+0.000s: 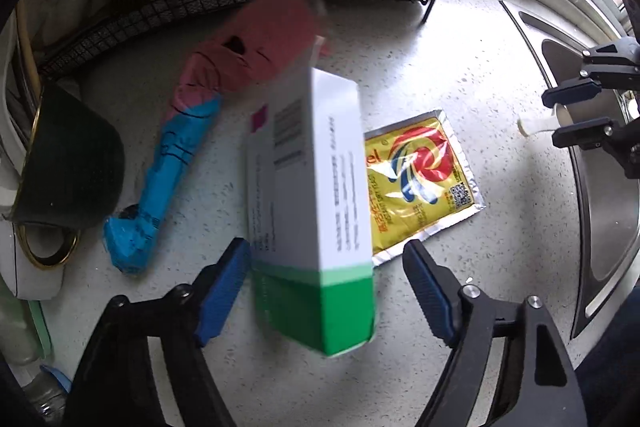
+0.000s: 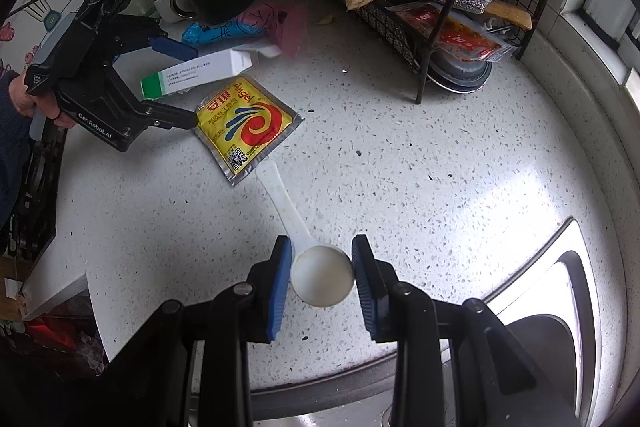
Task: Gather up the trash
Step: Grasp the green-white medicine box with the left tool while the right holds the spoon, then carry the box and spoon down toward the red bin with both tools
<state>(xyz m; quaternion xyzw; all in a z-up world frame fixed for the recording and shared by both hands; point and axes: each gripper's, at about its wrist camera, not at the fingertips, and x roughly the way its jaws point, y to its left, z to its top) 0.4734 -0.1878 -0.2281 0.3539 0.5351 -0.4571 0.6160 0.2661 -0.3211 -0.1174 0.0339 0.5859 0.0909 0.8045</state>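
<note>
Currently left gripper [image 1: 324,291] fingers straddle the green-white box [image 1: 316,227], spread, right pad clear. Right gripper [image 2: 322,279] fingers clamp the white scoop [image 2: 320,277] over the table [image 2: 400,167].

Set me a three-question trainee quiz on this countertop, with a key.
1. True or false: the right gripper is shut on the white scoop, at its bowl.
2. What sits between the jaws of the left gripper? A) the white-and-green box B) a piece of ginger C) a glass jar
3. Fill in: the yellow sachet lies flat on the speckled ____.

Key: 1 true; 2 A; 3 countertop.
</note>
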